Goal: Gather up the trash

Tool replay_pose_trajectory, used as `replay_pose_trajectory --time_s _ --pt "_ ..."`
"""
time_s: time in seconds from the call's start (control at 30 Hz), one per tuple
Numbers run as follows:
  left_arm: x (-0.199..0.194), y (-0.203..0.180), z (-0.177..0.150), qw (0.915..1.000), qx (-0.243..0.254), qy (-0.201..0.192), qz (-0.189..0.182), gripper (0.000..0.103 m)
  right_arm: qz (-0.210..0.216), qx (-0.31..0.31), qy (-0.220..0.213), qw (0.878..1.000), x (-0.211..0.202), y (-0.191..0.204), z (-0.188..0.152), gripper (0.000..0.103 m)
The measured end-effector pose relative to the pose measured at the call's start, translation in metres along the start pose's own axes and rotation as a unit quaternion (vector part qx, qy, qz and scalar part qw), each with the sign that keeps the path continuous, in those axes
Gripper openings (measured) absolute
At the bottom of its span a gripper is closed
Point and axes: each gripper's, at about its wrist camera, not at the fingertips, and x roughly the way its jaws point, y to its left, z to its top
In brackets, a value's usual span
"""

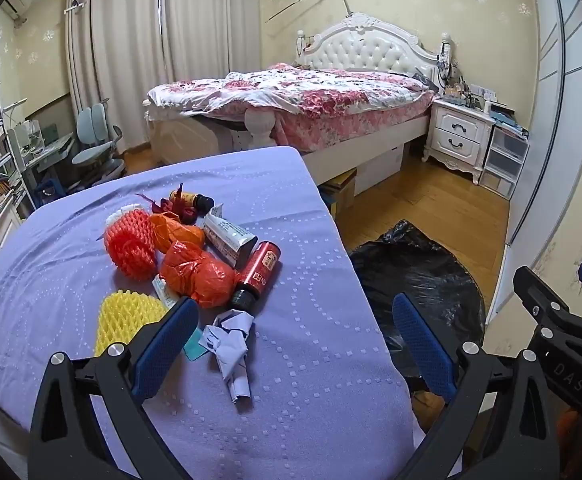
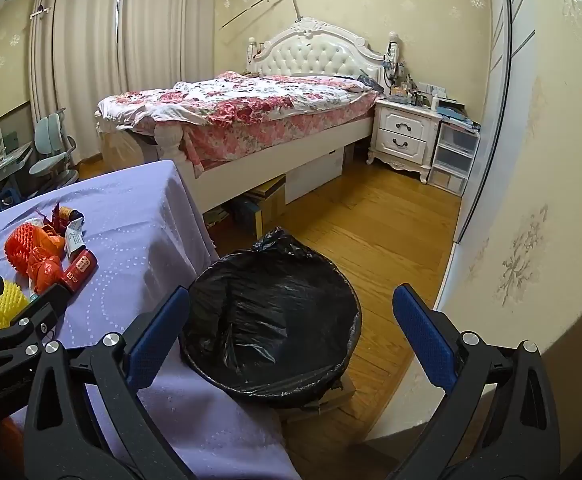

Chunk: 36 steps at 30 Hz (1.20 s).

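A heap of trash lies on the purple-covered table [image 1: 311,360]: a red foam net [image 1: 131,246], a yellow foam net [image 1: 125,320], a crumpled orange plastic bag [image 1: 195,272], a white tube [image 1: 227,236], a red bottle [image 1: 257,276], a small brown bottle [image 1: 195,200] and crumpled white paper [image 1: 229,340]. My left gripper [image 1: 295,320] hovers open over the table's near side, nothing between its fingers. My right gripper [image 2: 291,320] stands open above the bin lined with a black bag [image 2: 271,316], on the floor right of the table. The red bottle [image 2: 79,270] also shows at the right wrist view's left.
A bed with a floral quilt [image 1: 291,100] stands behind the table, a white nightstand [image 1: 459,136] to its right. A desk chair [image 1: 95,140] and shelves are at the far left. Wooden floor [image 2: 391,232] lies between bin, bed and the wall on the right.
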Motion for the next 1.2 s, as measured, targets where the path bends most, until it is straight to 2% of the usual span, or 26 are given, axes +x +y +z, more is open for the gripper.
replay_pose_trajectory --time_s 0.03,0.37,1.2 --pt "-0.004 -0.004 -0.002 0.9997 0.015 -0.017 0.005 0.097 0.0 0.001 0.0 1.0 0.0 0.0 0.0 0.099" --pt "-0.021 -0.006 -0.001 0.9997 0.011 -0.021 0.004 0.097 0.0 0.001 0.0 1.0 -0.001 -0.001 0.0 0.099" --pt "-0.014 -0.005 -0.002 0.9998 0.01 -0.018 0.006 0.097 0.0 0.004 0.005 1.0 0.001 -0.006 -0.002 0.099"
